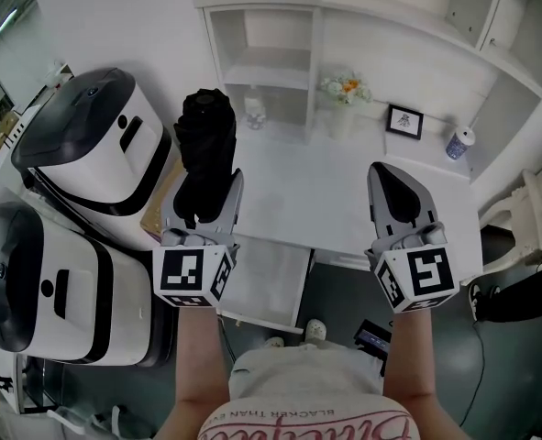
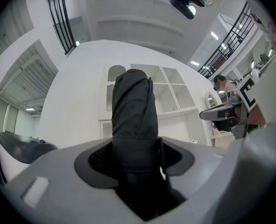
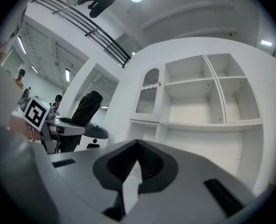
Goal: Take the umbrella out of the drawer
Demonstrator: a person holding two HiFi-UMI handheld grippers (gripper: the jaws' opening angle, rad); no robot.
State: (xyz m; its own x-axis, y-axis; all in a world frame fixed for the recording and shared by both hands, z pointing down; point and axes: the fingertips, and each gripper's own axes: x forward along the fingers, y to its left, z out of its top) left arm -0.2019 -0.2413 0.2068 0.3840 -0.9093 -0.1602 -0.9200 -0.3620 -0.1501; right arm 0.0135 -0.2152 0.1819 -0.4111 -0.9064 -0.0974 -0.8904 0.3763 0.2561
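A black folded umbrella [image 1: 204,145] stands up out of my left gripper [image 1: 204,211], which is shut on its lower end above the left part of the white desk [image 1: 326,200]. In the left gripper view the umbrella [image 2: 134,120] fills the gap between the jaws of the left gripper [image 2: 135,160]. The white drawer [image 1: 266,282] stands pulled out under the desk's front edge, below my left hand. My right gripper [image 1: 401,200] hovers over the desk's right side, shut with nothing in it. Its jaws [image 3: 137,164] meet with only a thin slit, and the umbrella [image 3: 87,108] shows off to their left.
Two large white and black machines [image 1: 96,145] [image 1: 41,282] stand at the left. A white shelf unit [image 1: 271,62] rises behind the desk, with a flower vase [image 1: 344,90], a small framed picture [image 1: 404,121] and a can [image 1: 460,142]. A white chair [image 1: 527,209] is at the right.
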